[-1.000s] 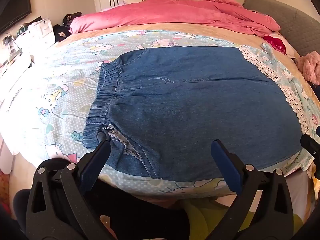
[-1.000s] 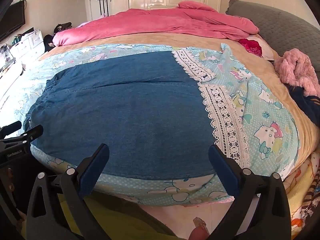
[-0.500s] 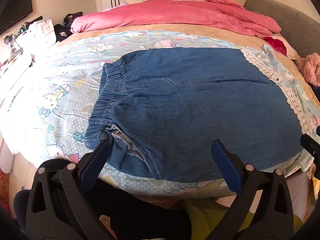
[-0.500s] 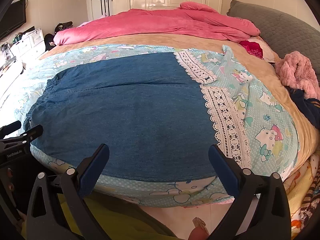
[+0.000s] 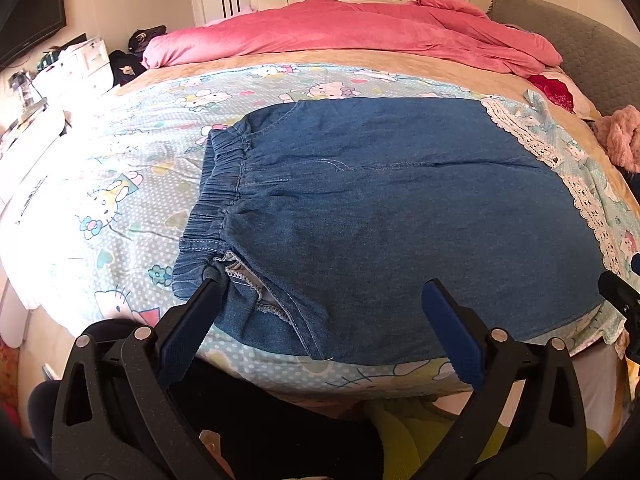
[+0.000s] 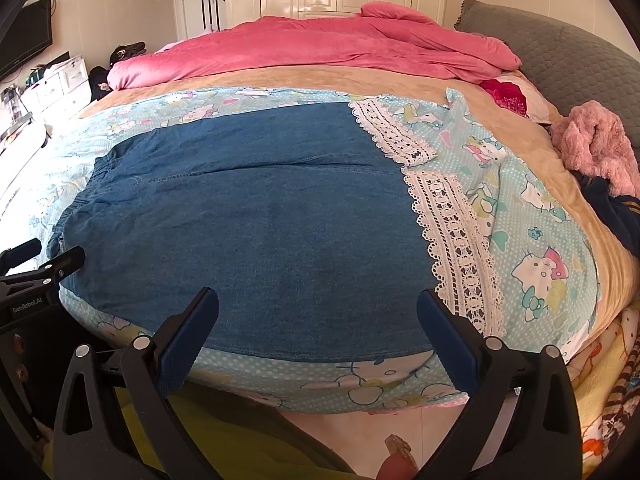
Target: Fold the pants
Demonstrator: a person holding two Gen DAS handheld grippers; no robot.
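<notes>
While both claws hovered at the bed's near edge:
pants: denim, lay flat on cartoon-cat sheet; waistband left, lace hems right
left gripper: jaws wide, empty
right gripper: jaws wide, empty
writing: "GenRobot.AI" on left gripper body, seen from right wrist

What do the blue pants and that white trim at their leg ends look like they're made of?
The pants look like soft, lightweight denim: matte mottled blue weave, contrast seam stitching, gathered elastic waistband. The white trim looks like openwork cotton-type lace, with scalloped edges and holes showing the sheet beneath. Fibre content can't be confirmed.
</notes>
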